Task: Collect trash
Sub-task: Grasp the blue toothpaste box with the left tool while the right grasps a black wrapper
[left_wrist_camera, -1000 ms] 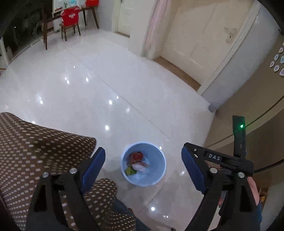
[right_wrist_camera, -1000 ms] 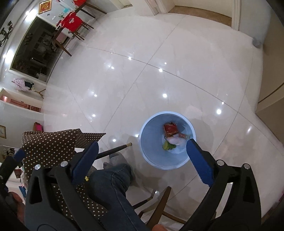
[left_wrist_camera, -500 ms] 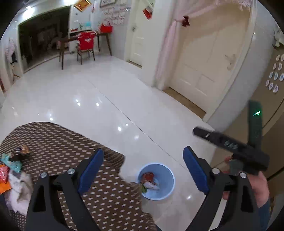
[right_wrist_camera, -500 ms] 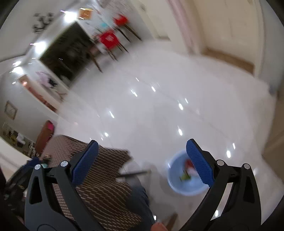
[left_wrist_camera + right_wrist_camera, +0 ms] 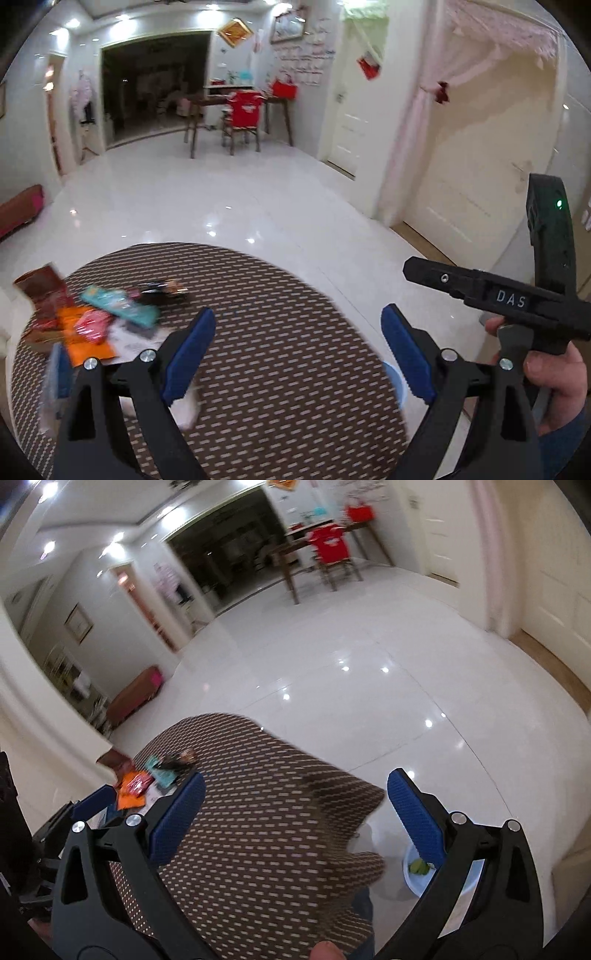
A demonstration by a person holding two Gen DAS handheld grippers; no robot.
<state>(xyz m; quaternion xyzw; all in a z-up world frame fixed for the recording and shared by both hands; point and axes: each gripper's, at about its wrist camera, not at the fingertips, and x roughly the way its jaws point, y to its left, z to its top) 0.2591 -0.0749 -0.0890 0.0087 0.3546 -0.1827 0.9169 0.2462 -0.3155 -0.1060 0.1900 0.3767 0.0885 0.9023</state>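
Both grippers, left (image 5: 297, 350) and right (image 5: 295, 816), swing up from the blue bin (image 5: 417, 880) toward the wrappers (image 5: 99, 314) heaped, somewhat blurred, on the dotted table (image 5: 280, 332); jaws gape empty, ready for another pickup.

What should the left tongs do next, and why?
Probably move the left tongs, open and empty, left and down toward the wrapper pile on the dotted tablecloth; the pile lies left of them, and the blue bin already holds some trash.
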